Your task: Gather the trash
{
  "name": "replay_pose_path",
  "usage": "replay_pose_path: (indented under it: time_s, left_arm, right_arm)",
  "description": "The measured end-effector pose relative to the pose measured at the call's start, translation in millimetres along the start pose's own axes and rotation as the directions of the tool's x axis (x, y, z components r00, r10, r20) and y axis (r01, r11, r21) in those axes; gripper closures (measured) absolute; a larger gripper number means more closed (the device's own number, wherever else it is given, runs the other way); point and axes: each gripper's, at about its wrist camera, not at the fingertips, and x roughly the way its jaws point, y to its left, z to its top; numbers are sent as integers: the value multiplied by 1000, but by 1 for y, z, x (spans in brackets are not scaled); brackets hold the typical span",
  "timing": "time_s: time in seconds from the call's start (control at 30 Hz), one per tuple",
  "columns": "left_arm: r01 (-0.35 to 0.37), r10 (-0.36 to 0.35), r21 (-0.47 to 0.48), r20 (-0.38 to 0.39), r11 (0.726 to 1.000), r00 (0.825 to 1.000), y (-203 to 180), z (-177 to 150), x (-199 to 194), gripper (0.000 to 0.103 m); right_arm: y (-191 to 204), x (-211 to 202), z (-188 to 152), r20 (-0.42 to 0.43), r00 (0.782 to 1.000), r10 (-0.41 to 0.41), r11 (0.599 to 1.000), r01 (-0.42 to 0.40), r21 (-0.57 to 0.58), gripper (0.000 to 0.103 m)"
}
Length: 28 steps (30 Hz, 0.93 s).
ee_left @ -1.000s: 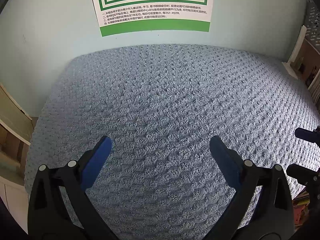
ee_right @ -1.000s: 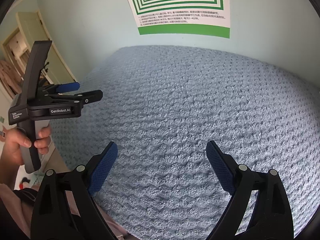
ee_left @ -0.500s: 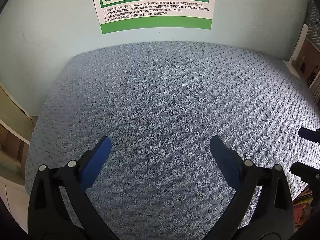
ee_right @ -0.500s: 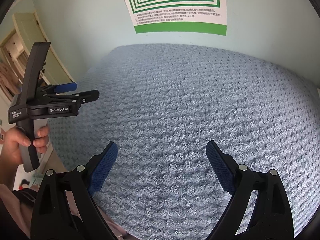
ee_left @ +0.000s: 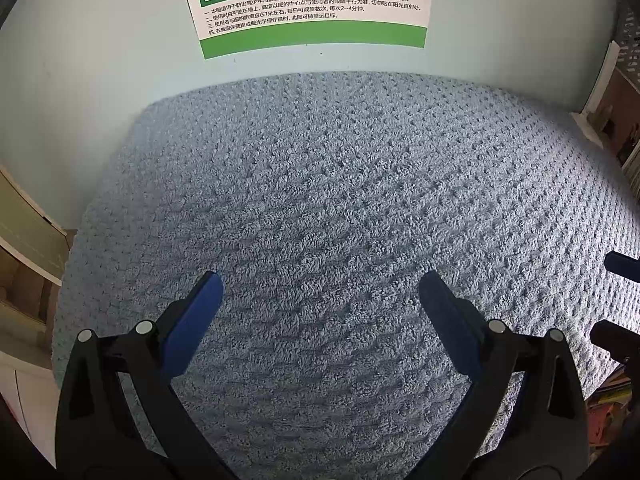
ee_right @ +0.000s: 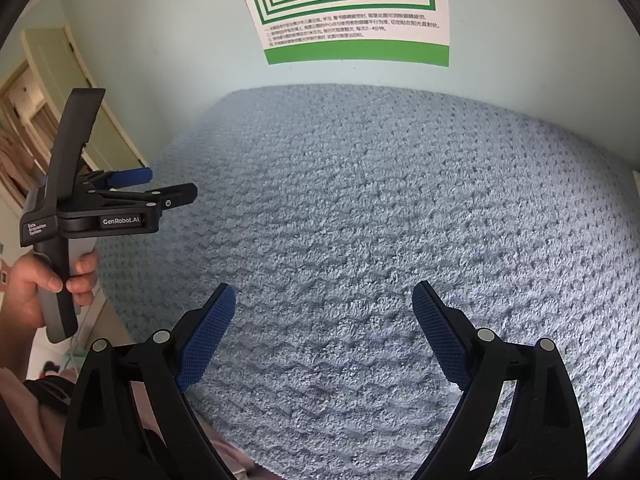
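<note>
We held the left gripper (ee_left: 320, 292) and the right gripper (ee_right: 324, 304) over the blue towel (ee_left: 340, 200), both with fingers spread wide and empty. No trash showed ahead of either, so we could not judge its weight, softness or a place to grip.

Home room, blue knitted blanket (ee_left: 340, 220), eye-chart poster (ee_left: 312, 4) on pale wall, cream cupboard (ee_right: 60, 92)

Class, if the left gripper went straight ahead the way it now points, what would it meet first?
Probably the blue textured blanket: the open left gripper points slightly downward at it, with nothing between. Depth is uncertain.
</note>
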Motion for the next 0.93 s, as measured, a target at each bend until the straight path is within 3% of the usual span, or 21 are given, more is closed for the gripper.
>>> replay_pose_path:
  time_s: [0.67, 0.8, 0.93]
  left_arm:
    - [-6, 5, -16, -12, 1000, 1000, 2, -1, 7, 7]
    - [-33, 33, -20, -34, 999, 999, 2, 1, 11, 7]
    - [31, -34, -51, -69, 998, 997, 6, 2, 18, 7]
  right_arm:
    - [-4, 8, 3, -16, 1000, 11, 1000, -11, 4, 14]
    - [-6, 11, 5, -19, 1000, 15, 1000, -15, 8, 14]
    - [-8, 14, 6, -24, 1000, 19, 1000, -19, 7, 14]
